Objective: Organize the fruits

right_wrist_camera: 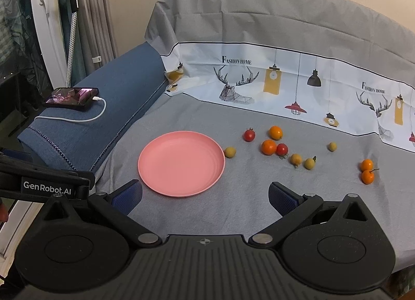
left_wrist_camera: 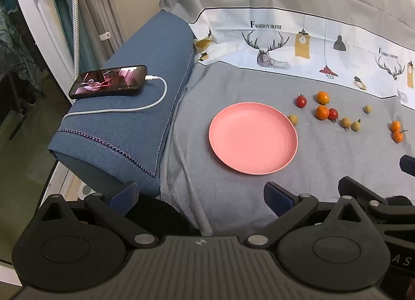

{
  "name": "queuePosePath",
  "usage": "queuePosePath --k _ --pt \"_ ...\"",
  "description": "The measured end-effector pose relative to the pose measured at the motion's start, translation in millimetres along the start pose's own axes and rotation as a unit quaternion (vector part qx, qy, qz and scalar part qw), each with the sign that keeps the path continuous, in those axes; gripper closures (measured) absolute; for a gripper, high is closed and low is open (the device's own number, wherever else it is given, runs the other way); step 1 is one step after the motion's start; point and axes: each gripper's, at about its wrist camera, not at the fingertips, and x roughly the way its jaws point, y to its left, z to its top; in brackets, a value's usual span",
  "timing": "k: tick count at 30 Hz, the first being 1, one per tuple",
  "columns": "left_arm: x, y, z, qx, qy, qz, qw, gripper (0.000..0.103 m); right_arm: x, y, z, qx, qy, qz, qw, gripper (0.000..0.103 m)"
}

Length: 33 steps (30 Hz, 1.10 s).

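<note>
Fruits (right_wrist_camera: 272,146) lay scattered on the grey sheet (right_wrist_camera: 246,209) right of the empty plate (right_wrist_camera: 181,164), one touching its rim. Left tool (left_wrist_camera: 201,195) and right tool (right_wrist_camera: 205,195) hung back, fingers apart, holding nothing, probably readying a first pick.

Your right gripper (right_wrist_camera: 205,196) hangs with fingers spread wide just short of the pink plate (right_wrist_camera: 181,164); the fruits (right_wrist_camera: 269,147) lie scattered to its right.
</note>
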Motion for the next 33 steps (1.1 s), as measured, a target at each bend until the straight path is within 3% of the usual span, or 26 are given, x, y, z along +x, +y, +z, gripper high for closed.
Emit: queuePosePath --k 16,21,29,33 --pt "11 -5 1 0.005 0.007 0.001 1.0000 0.000 9 -3 1 0.006 0.013 0.008 1.000 0.000" --pt "21 -15 5 0.017 0.019 -0.016 0.9996 0.000 16 -15 0 0.031 0.015 0.008 0.999 0.000" --pt "44 -59 35 0.064 0.005 -0.026 0.9976 0.000 32 -77 -1 0.105 0.001 -0.028 0.994 0.001" --pt "71 -88 65 0.062 0.035 -0.093 0.9932 0.000 47 -127 -6 0.141 -0.005 -0.082 0.987 0.000"
